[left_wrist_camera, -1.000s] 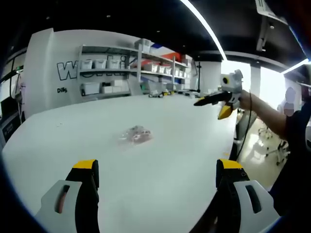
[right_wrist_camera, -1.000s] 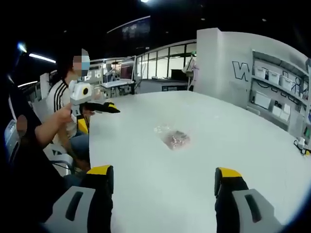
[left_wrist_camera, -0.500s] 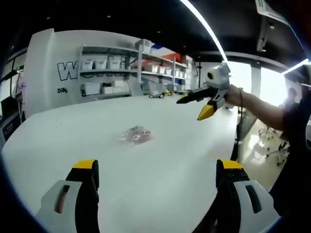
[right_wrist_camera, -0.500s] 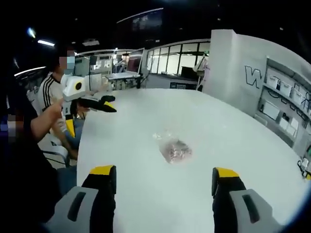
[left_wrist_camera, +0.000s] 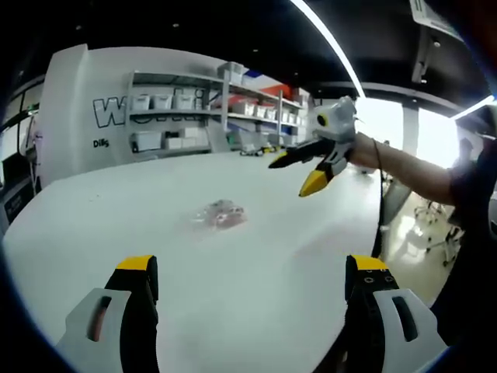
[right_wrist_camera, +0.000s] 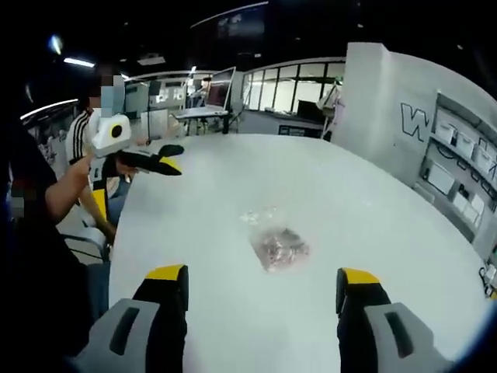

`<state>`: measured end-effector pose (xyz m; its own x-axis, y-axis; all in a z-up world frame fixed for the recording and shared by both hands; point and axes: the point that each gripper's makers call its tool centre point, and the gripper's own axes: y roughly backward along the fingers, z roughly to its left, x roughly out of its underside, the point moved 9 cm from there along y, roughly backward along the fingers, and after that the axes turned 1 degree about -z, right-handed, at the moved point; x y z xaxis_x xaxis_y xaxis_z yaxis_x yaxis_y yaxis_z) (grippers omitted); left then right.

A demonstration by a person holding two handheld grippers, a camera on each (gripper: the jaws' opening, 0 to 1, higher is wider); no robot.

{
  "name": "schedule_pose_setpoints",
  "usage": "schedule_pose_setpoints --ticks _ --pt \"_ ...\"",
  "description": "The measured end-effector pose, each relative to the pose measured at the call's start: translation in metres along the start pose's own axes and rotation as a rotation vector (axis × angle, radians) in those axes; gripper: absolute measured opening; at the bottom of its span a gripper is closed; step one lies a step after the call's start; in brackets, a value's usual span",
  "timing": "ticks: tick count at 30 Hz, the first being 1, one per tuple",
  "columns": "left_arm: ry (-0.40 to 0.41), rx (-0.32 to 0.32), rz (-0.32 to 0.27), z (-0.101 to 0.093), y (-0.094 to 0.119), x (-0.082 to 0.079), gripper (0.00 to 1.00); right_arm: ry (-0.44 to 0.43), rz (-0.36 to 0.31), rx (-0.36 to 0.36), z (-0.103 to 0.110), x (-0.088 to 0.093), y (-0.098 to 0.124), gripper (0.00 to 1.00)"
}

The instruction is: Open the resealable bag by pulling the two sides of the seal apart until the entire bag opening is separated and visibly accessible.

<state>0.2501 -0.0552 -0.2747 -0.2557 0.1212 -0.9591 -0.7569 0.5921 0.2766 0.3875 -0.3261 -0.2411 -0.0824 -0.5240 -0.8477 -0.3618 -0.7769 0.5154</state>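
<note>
A small clear resealable bag [left_wrist_camera: 220,214] with reddish-brown contents lies flat on the white table [left_wrist_camera: 116,210], its seal shut as far as I can tell. My left gripper [left_wrist_camera: 250,268] hovers open over the near table edge, well short of the bag. My right gripper [left_wrist_camera: 289,177] reaches in from the right, held in a hand, jaws apart, up above the table and right of the bag. In the right gripper view the bag [right_wrist_camera: 276,245] lies just beyond my open right gripper [right_wrist_camera: 261,273], and the left gripper [right_wrist_camera: 172,158] shows at the left, open.
Shelves with white boxes [left_wrist_camera: 194,116] line the far wall. A seated person in a striped shirt [right_wrist_camera: 81,132] is beyond the table's left edge. Desks with monitors [right_wrist_camera: 217,85] stand farther back. The table's rounded edge [left_wrist_camera: 365,225] drops to the floor on the right.
The right gripper has moved in over the table toward the bag, which now looks nearer in its view. The left gripper has held still. The bag has not moved.
</note>
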Motion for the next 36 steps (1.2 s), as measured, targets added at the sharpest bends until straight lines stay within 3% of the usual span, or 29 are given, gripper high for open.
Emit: schedule_pose_setpoints --ticks 11,36 --pt "0.008 0.0 0.005 0.002 -0.002 0.003 0.99 0.011 0.03 -0.018 -0.008 0.0 -0.019 0.77" --pt "0.017 0.002 0.007 0.004 -0.005 0.004 0.99 0.027 0.047 -0.037 -0.015 -0.003 -0.039 0.73"
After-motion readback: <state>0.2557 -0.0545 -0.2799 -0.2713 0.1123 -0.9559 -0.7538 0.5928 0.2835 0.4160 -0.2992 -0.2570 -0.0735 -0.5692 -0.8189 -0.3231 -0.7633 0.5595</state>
